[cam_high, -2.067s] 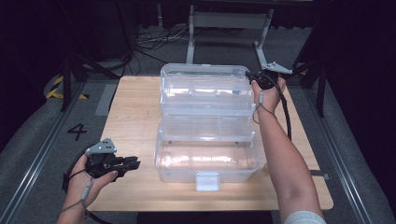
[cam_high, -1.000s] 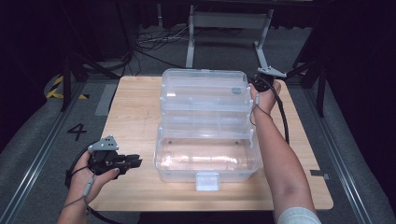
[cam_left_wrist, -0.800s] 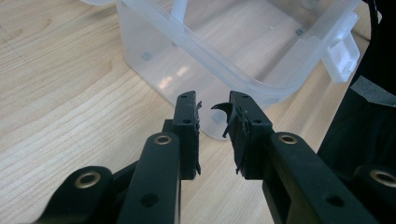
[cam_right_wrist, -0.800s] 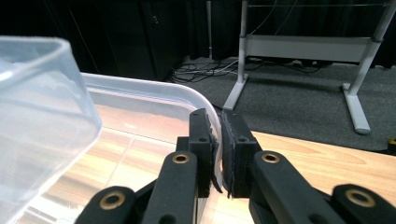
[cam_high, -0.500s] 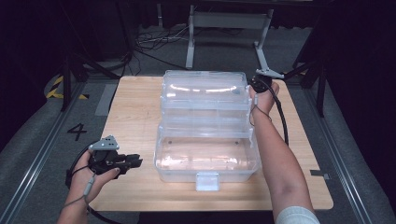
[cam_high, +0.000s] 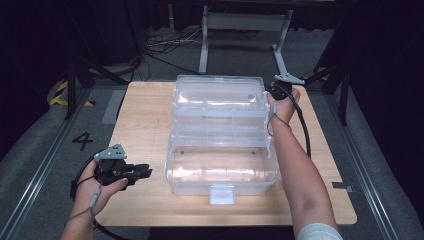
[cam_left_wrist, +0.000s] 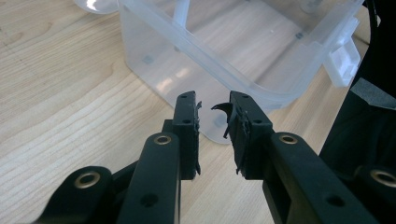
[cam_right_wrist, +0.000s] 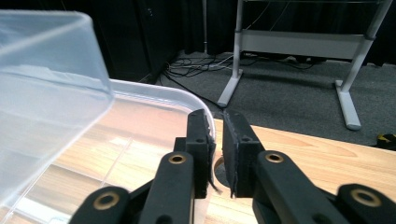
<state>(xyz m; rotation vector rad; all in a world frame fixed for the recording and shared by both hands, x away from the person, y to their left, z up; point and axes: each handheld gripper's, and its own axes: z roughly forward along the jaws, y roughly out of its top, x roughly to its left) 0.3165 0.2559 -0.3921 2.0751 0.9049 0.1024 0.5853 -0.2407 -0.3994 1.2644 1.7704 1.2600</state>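
Opening: your box lid stands raised.
Right gripper: jaws just loosening off the lid rim, nearly released.
Left gripper: part-open, empty, over the counter.
Left: withdraw right.

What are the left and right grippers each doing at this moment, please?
Left gripper: open, holding nothing.
Right gripper: jaws just opening at the clear plastic box lid's rim.

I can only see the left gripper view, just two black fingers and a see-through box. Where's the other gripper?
Observer: The right gripper is at the far right corner of the open lid.
Operator: Is it grabbing the lid?
Observer: No. Its fingers have just been opening, and the gap between them looks empty; the lid's rim lies beside them.
Operator: Anything on the floor?
Observer: A black number 4 is marked left of the table.
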